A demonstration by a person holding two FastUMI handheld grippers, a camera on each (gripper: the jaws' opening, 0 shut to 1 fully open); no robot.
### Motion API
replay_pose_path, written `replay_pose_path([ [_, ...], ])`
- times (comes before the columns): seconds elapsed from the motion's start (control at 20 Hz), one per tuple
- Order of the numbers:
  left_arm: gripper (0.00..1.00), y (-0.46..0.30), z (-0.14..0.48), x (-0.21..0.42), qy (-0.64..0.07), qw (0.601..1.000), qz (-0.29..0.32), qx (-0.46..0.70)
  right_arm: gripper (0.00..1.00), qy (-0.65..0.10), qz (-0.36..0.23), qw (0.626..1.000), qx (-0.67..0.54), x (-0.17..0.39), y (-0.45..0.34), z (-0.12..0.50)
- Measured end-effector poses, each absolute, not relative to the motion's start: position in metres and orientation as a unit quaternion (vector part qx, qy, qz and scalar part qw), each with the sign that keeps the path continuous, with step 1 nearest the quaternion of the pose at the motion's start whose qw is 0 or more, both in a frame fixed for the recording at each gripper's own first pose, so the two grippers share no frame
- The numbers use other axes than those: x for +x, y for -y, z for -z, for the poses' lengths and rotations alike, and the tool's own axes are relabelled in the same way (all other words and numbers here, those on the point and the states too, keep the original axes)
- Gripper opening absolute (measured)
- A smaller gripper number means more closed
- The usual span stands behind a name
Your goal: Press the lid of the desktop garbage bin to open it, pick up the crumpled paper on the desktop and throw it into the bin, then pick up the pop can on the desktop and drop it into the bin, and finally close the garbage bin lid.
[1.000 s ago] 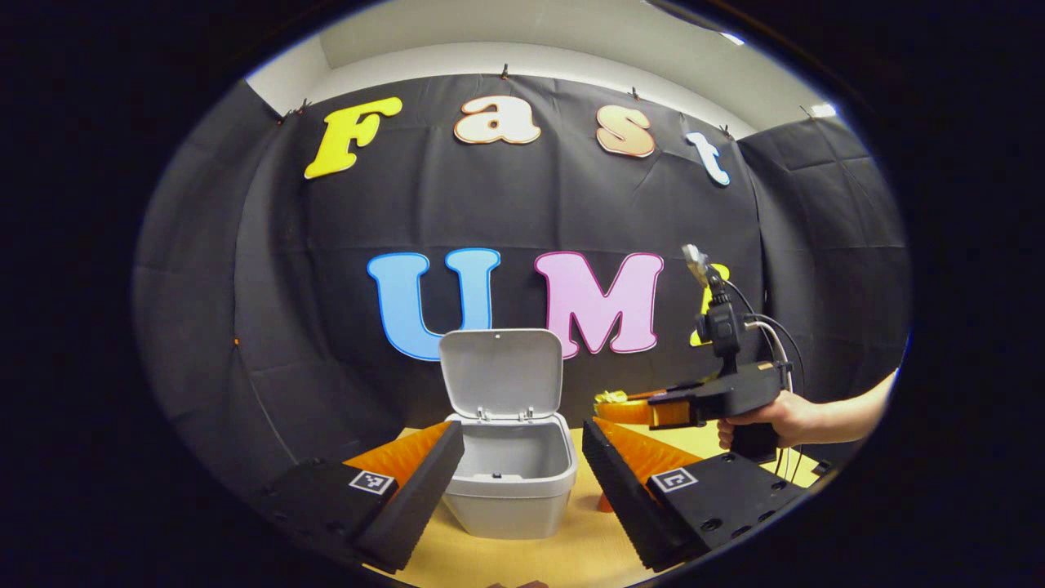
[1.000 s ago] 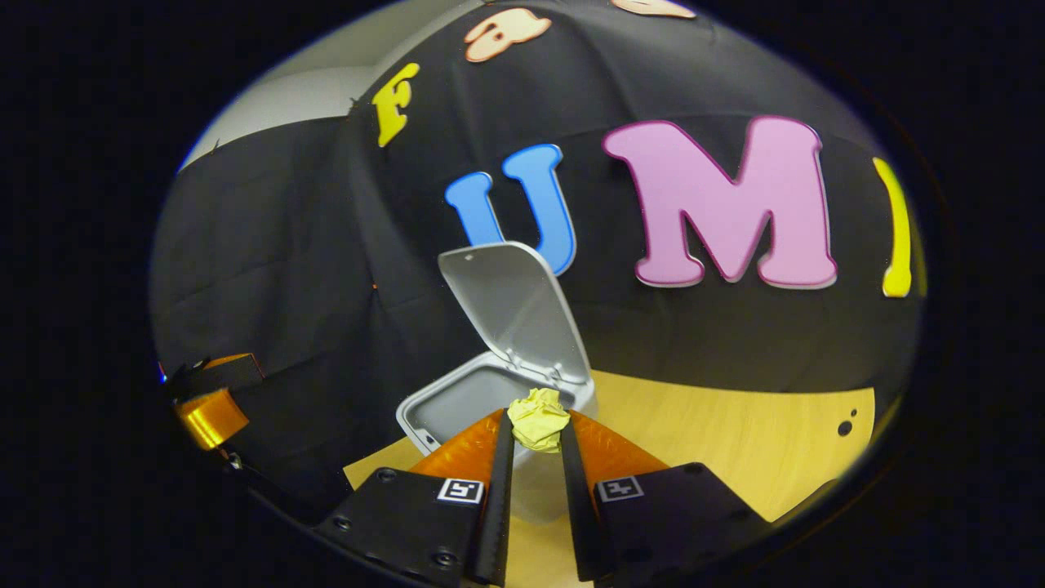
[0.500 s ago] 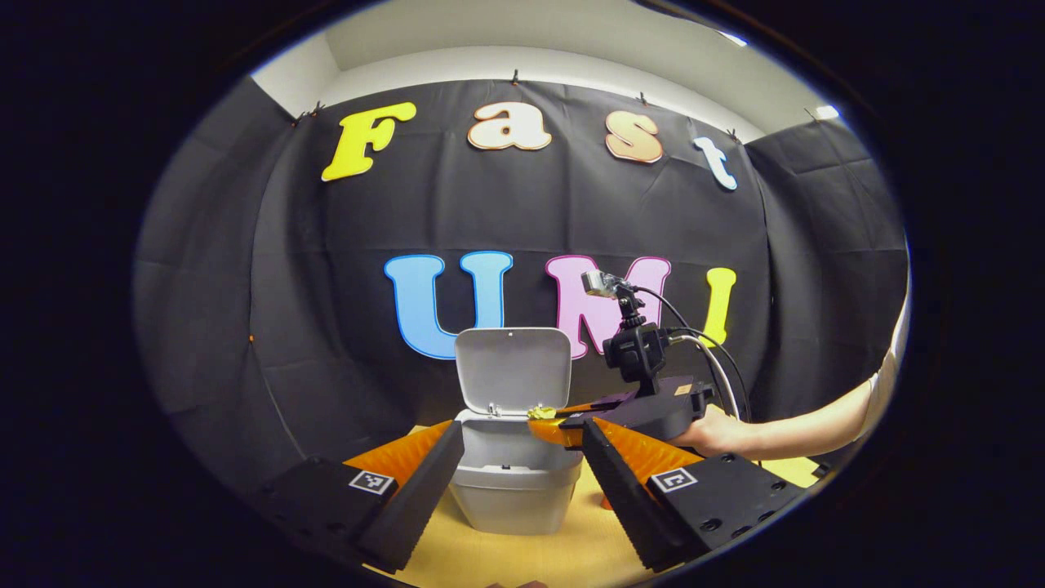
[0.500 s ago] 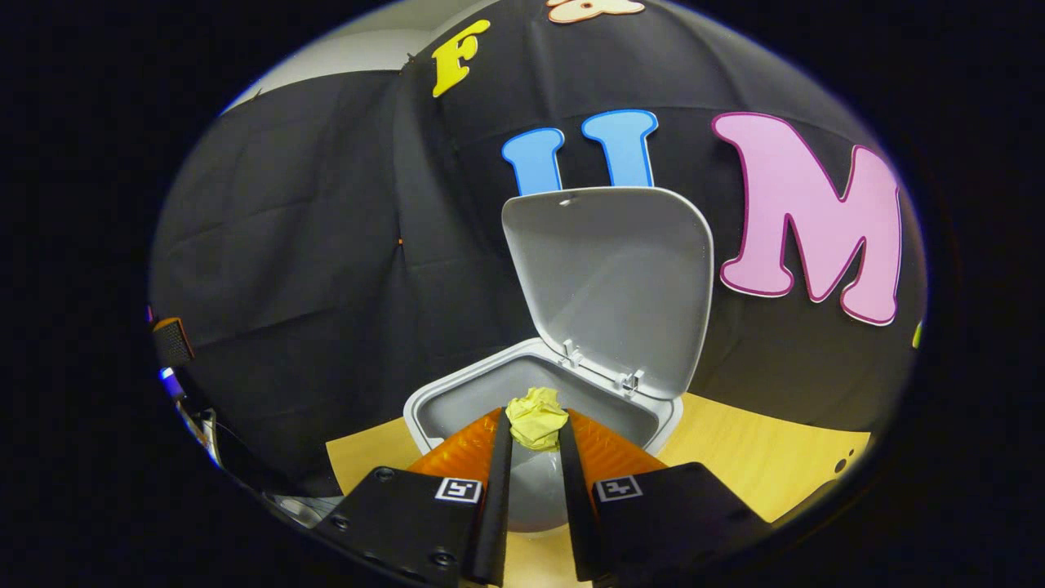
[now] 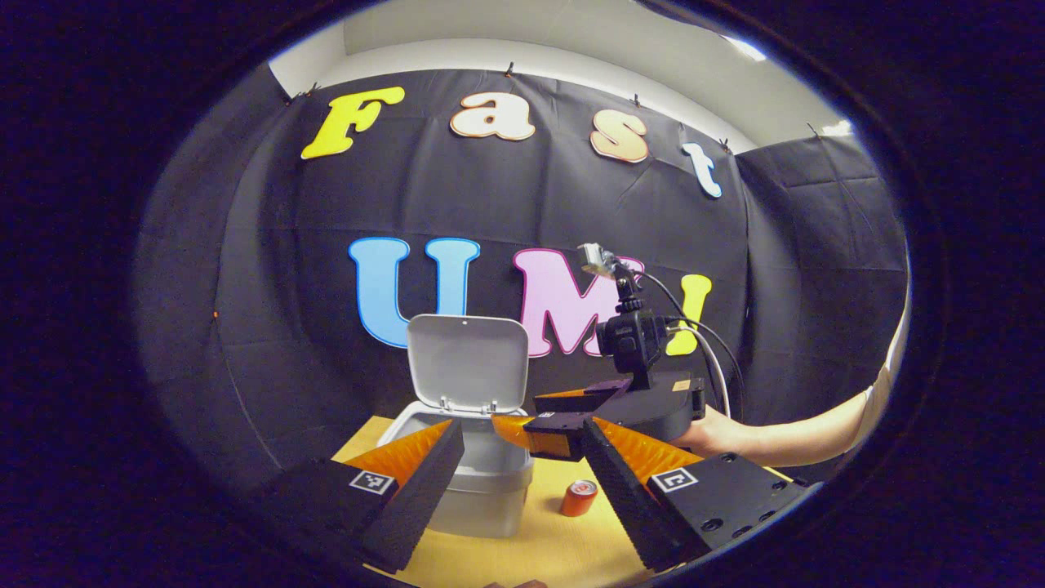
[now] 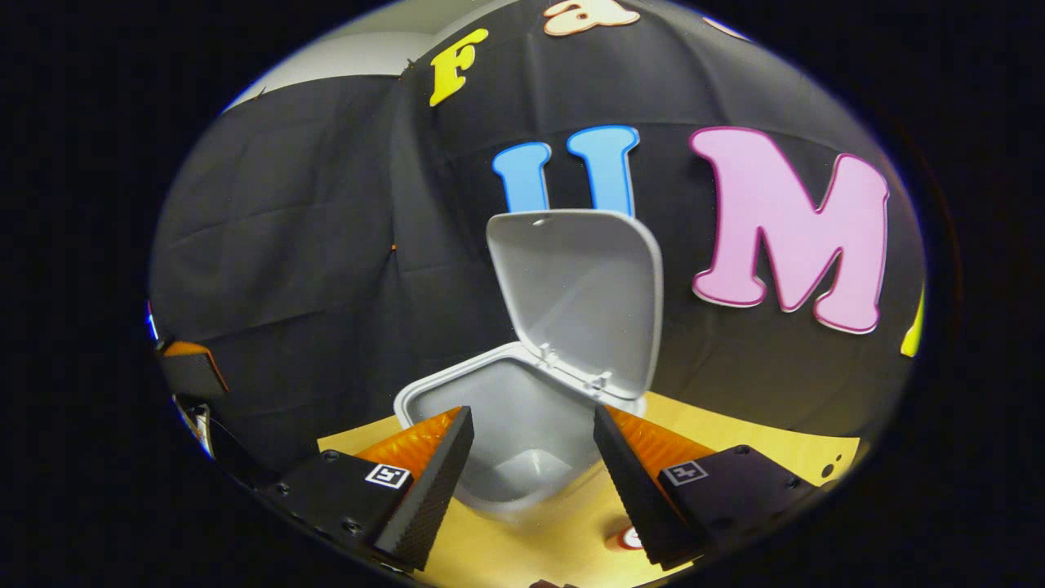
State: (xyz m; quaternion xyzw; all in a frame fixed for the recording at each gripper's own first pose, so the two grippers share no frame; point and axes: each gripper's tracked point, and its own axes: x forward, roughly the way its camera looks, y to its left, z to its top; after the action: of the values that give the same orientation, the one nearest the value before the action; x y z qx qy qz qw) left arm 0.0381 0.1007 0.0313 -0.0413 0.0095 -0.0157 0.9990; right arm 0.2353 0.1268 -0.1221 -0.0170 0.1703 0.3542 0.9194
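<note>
The grey desktop bin (image 5: 482, 490) stands on the wooden table with its lid (image 5: 467, 363) tipped up and back. My right gripper (image 5: 518, 412), held by a hand (image 5: 714, 431), hovers over the bin's right rim. In the right gripper view that gripper (image 6: 531, 453) is open above the bin's grey inside (image 6: 522, 425), with nothing between its fingers, and the lid (image 6: 580, 298) rises behind. A red pop can (image 5: 578, 498) stands upright just right of the bin; its top (image 6: 629, 537) peeks beside my right finger. My left gripper (image 5: 522, 478) is open in front of the bin.
The yellow wooden table (image 5: 522, 555) runs under the bin and can and extends to the right (image 6: 735, 445). Black cloth walls close in behind and on both sides. The left gripper (image 6: 192, 371) shows at the far left edge of the right gripper view.
My right gripper came over the bin mouth and opened; the yellow crumpled paper it held is gone from its fingers. The left gripper view shifted right, baring the can.
</note>
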Motion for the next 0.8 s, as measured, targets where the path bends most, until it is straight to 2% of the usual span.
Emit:
replay_pose_path([
  [0.45,0.95,-0.007,0.067,0.109,-0.092,0.991,0.076,-0.058,0.96,-0.178,-0.210,0.961,-0.013,0.239,0.051,0.118],
  [0.8,0.95,0.036,0.153,0.186,-0.145,0.984,0.087,-0.049,0.95,-0.215,-0.147,0.965,-0.026,0.223,0.141,0.146],
])
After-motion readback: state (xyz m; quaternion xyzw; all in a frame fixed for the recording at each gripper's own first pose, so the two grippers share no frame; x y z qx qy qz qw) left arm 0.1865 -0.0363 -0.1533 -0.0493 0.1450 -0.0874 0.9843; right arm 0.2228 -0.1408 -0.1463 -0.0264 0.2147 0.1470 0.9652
